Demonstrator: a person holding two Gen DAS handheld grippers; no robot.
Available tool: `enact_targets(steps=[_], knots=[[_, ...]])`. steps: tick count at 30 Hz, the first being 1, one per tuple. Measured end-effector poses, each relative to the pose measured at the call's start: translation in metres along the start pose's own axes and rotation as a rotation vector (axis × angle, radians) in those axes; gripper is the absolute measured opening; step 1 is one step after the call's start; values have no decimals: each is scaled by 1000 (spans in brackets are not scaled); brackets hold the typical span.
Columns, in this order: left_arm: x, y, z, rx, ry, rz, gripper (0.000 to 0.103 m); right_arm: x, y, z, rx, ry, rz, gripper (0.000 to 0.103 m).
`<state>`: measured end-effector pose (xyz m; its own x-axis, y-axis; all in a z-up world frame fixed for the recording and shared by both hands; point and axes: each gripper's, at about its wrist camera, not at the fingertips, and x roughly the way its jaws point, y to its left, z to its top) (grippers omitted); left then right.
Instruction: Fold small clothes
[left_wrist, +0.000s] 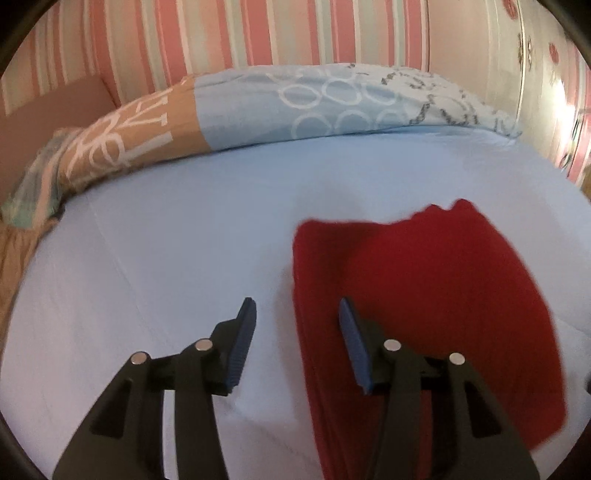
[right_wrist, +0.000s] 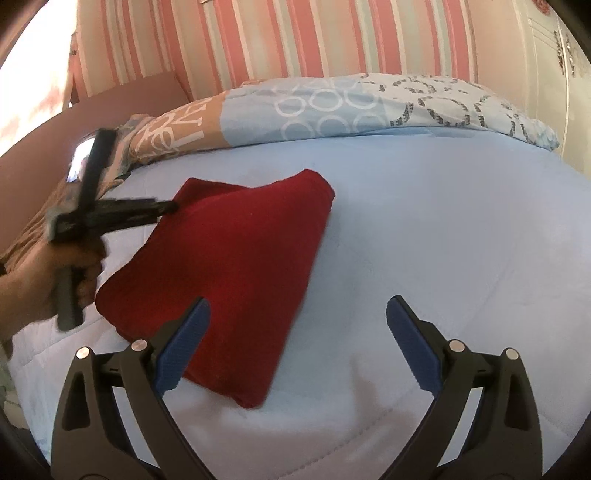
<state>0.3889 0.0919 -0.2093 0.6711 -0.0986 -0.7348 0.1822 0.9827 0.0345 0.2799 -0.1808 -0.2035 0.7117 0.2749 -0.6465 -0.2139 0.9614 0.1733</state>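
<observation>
One folded red cloth (right_wrist: 236, 280) lies on the light-blue bed (right_wrist: 424, 229), left of centre in the right wrist view. Two grippers — left gripper (left_wrist: 297, 314) and right gripper (right_wrist: 298, 314) — both spread wide, empty. One patterned duvet (right_wrist: 332, 107) spans the upper frame.

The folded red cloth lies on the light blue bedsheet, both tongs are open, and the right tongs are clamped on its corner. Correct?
Not quite. The right tongs grip nothing: the right wrist view shows them spread wide above the folded red cloth. The cloth does lie on the light blue bedsheet, and the left tongs are open too.
</observation>
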Motion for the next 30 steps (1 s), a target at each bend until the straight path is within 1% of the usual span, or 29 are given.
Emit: enact_targets(steps=[1,3,5,7,8,9,10,12,14,16,17,18,20,22,25,27,30], knots=[[-6,0,-8,-21,25,-63,47,0,0,0,5,2,-2,97],[-22,-4,-27,-59,39,-124,47,-3,-1,-2,13,6,-2,97],[-33,-9,-43,-86,49,-164,47,-8,1,-4,4,7,-3,97],[-44,-15,-59,-86,52,-160,47,-12,4,-6,-13,8,-5,97],[-47,-15,-65,-102,53,-156,49,-13,5,-6,-20,9,-7,97],[-48,-10,-73,-150,68,-171,52,-15,5,-7,-22,9,-8,97],[-47,-7,-77,-178,80,-179,53,-17,6,-7,-21,9,-9,97],[-44,0,-86,-232,101,-181,60,-19,7,-7,-18,8,-12,97],[-41,4,-89,-257,124,-208,61,-19,8,-8,-17,14,-9,97],[-39,6,-90,-281,142,-207,71,-17,11,-8,-23,17,-11,97],[-37,8,-91,-306,156,-221,80,-16,12,-8,-20,20,-10,97],[-34,9,-93,-334,173,-243,82,-15,13,-8,-11,25,-3,97],[-28,11,-98,-405,207,-295,84,-12,13,-8,13,31,8,97],[-29,9,-102,-423,205,-331,86,-8,14,-7,26,35,17,97],[-30,4,-105,-419,197,-346,88,1,15,-4,21,54,18,98],[-29,5,-104,-433,194,-360,89,8,9,-2,62,69,36,98],[-29,4,-102,-428,184,-363,87,19,-1,0,104,87,30,98]])
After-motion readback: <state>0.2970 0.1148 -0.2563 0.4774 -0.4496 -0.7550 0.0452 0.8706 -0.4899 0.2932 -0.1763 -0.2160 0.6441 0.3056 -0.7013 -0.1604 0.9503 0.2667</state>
